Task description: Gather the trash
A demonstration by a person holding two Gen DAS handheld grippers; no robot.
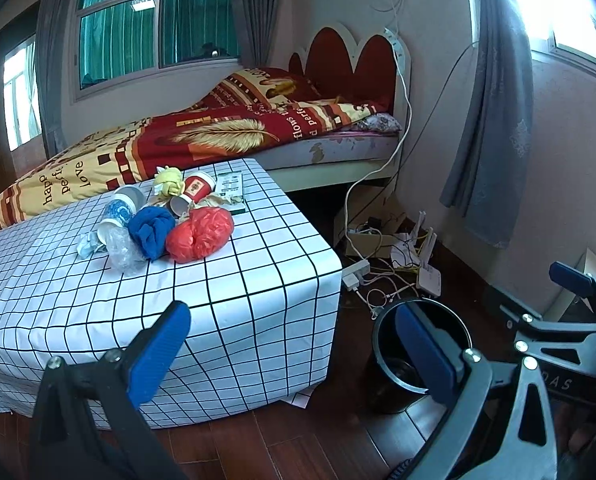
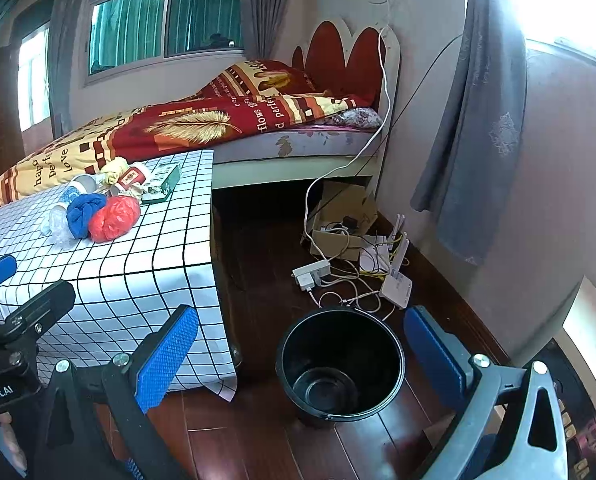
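Note:
Trash is piled on the checked table (image 1: 238, 280): a red plastic bag (image 1: 200, 234), a blue crumpled bundle (image 1: 152, 232), a red paper cup (image 1: 192, 192) on its side, a blue-and-white cup (image 1: 118, 210), a yellow wad (image 1: 169, 182) and clear plastic (image 1: 124, 250). A black bin (image 2: 378, 360) stands on the floor right of the table, with nothing visible inside. My left gripper (image 1: 294, 352) is open in front of the table's near corner and holds nothing. My right gripper (image 2: 300, 354) is open above the bin, also holding nothing.
A bed (image 1: 218, 136) runs behind the table. On the floor beyond the bin lie a power strip (image 2: 312, 270), tangled cables, a white router (image 2: 396, 288) and a cardboard box (image 2: 338, 216). A grey curtain (image 2: 474, 140) hangs at the right wall. A green box (image 1: 232, 188) lies by the trash.

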